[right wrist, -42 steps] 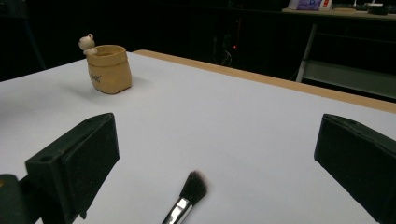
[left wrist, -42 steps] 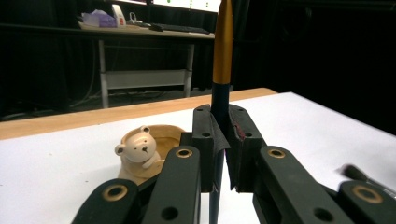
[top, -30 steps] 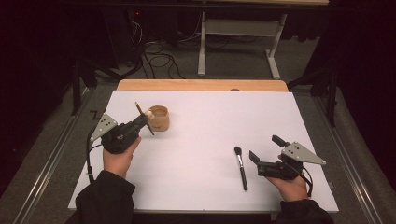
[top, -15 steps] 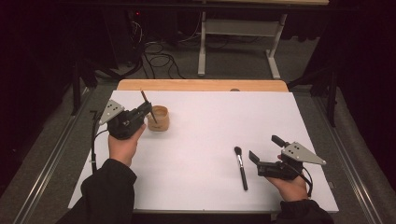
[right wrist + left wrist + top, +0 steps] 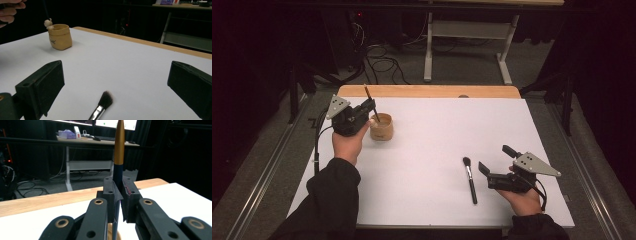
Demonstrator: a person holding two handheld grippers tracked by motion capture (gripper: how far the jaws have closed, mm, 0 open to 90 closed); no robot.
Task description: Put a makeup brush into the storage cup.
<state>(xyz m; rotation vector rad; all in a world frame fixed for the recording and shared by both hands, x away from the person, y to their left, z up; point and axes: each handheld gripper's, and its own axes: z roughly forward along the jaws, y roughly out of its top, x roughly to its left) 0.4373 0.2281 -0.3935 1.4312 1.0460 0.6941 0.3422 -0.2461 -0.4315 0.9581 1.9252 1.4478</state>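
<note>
Left gripper (image 5: pixel 371 107) was clamped tight on a slim brush handle (image 5: pixel 119 147), navy shaft with a gold upper section, its fingers (image 5: pixel 109 197) pressed against both sides of the shaft. Handle stood near upright, leaning slightly; its lower end ran down below the fingers into the small tan pot (image 5: pixel 381 126), which sat on the white worktop (image 5: pixel 437 130) directly under and just beyond the fingertips. Whether the tip touched the pot's bottom could not be told. Right gripper (image 5: pixel 493 172) was wide open and holding nothing, its fingers (image 5: pixel 41 86) spread either side of a second brush (image 5: pixel 470 178) lying flat on the worktop; the dark bristle head (image 5: pixel 106 98) lay between them and a bit ahead, not touching either. Judgement: placement into the pot looked nearly done, release pending. Risks: pot is small and light-looking, so a long handle leaning on its rim could tip it once released; opening the fingers while the shaft is off vertical could flick the brush out or drag the pot sideways. Right side: closing from there might catch bristles instead of handle and roll the brush away.
</note>
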